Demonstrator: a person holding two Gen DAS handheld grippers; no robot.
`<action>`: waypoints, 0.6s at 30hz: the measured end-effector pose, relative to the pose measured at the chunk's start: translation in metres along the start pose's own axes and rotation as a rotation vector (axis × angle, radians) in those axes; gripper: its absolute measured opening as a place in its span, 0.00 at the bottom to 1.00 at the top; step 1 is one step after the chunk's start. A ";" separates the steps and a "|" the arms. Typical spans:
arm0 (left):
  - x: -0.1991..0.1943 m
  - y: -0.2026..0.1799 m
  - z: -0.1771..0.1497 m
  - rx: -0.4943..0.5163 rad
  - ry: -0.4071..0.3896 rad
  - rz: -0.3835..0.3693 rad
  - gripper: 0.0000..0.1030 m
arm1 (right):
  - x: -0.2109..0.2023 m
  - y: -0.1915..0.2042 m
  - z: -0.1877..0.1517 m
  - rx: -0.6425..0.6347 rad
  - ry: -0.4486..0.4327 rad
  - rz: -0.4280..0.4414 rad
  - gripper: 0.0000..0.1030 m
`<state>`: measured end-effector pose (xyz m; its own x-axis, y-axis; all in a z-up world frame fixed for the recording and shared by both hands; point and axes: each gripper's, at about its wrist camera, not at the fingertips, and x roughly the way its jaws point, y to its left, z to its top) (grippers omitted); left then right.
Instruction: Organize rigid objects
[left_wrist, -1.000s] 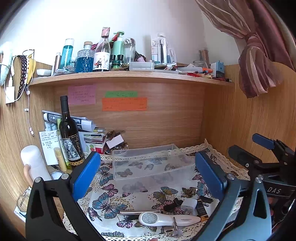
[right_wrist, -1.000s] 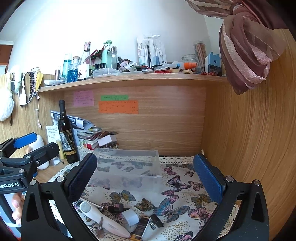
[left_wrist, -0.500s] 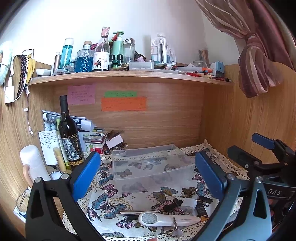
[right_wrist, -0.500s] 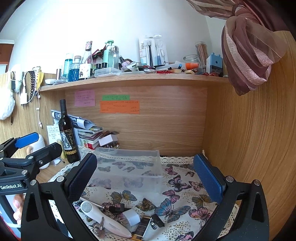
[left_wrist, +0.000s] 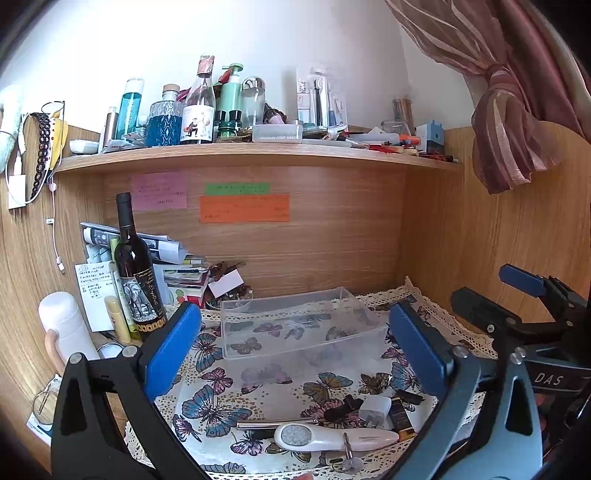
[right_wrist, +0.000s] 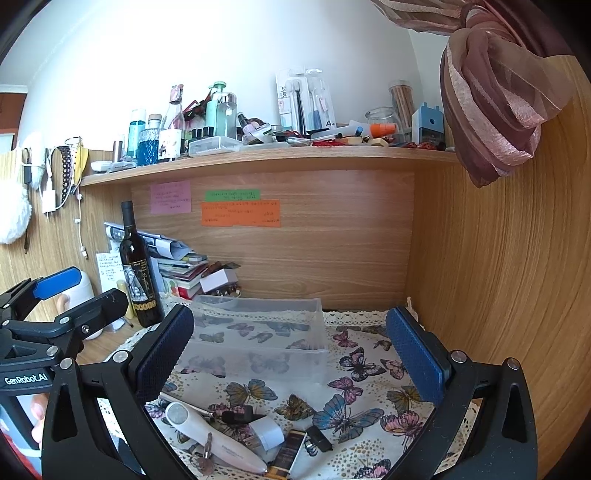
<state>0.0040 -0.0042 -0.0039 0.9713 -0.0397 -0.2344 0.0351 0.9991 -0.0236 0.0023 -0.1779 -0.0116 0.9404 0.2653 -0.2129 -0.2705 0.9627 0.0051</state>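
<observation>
1. Left claw: jaws spread wide, nothing between the pads. It hangs above the near edge of the butterfly cloth.
2. Right claw: jaws likewise spread wide and empty, held over the same cloth, to the right of the left claw.
3. Loose items lie in one cluster at about 6 o'clock from both claws, on the cloth's near edge. They are a white handheld device, a white plug, a small dark-and-amber block, a key, a thin metal rod and small black pieces.
4. The white handheld device is the longest piece. In the left view its long axis runs 9 to 3 o'clock, crosswise to that claw's line of sight. In the right view it runs from about 10 to 4 o'clock, low and left of centre.
5. The clear plastic box stands empty at 12 o'clock, beyond both claws and well apart from the cluster.
6. Judgement: the cluster sits centred under the left claw and toward the right claw's 7 o'clock, so the left is the better placed. No item is yet in the box; sorting appears not begun.
7. Risk: the pieces touch or overlap, so a pinch may drag a neighbour.
</observation>
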 end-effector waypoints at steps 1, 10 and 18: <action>0.000 0.000 0.000 0.000 0.000 0.000 1.00 | 0.000 0.000 0.000 -0.001 -0.001 -0.001 1.00; 0.000 -0.001 0.000 0.000 -0.003 0.001 1.00 | -0.001 0.001 0.000 0.002 -0.004 0.000 1.00; -0.001 0.000 0.001 -0.003 -0.007 -0.003 1.00 | -0.001 0.003 -0.001 -0.001 -0.011 0.006 1.00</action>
<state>0.0033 -0.0041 -0.0027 0.9727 -0.0425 -0.2279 0.0372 0.9989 -0.0275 -0.0002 -0.1752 -0.0123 0.9407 0.2721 -0.2026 -0.2769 0.9609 0.0050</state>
